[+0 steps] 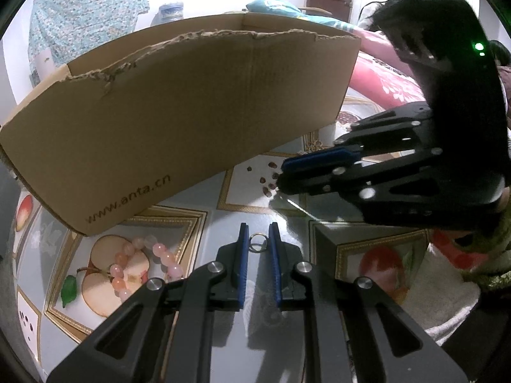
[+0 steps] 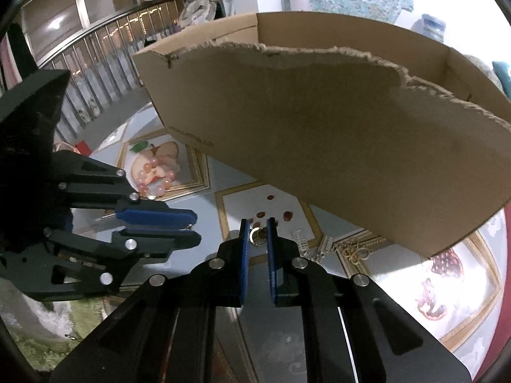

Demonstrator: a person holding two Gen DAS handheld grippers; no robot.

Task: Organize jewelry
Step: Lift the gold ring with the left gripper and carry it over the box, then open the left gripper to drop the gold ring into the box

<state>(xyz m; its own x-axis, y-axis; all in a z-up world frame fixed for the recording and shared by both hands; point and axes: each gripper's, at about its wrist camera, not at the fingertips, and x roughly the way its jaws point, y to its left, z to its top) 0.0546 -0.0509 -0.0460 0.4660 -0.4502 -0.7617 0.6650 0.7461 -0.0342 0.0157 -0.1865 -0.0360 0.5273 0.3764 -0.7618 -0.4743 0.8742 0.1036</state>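
Two hand-held grippers, each at a ring, before a torn cardboard box.

My left hand-held gripper point(image 1: 258, 239) stands with its blue-padded fingers parted and a small silver metal ring point(image 1: 258, 243) lying on the surface between the tips; whether the pads touch it I cannot tell. My right hand-held gripper point(image 2: 256, 234) likewise has its fingers apart, a small gold-coloured ring point(image 2: 257, 235) between the tips, contact not discernible. Just left of my left fingers lies a bracelet of round pink and peach beads point(image 1: 143, 265) on the fruit-patterned glossy surface point(image 1: 287, 210). Ahead, small dark red oval beads point(image 1: 270, 180) are scattered loose. Right of my right fingers lie clear crystal hair clips point(image 2: 314, 244) and thin gold hoop earrings point(image 2: 354, 252). Behind everything stands the brown open-topped cardboard box point(image 1: 191, 121), its near wall ragged along the top.
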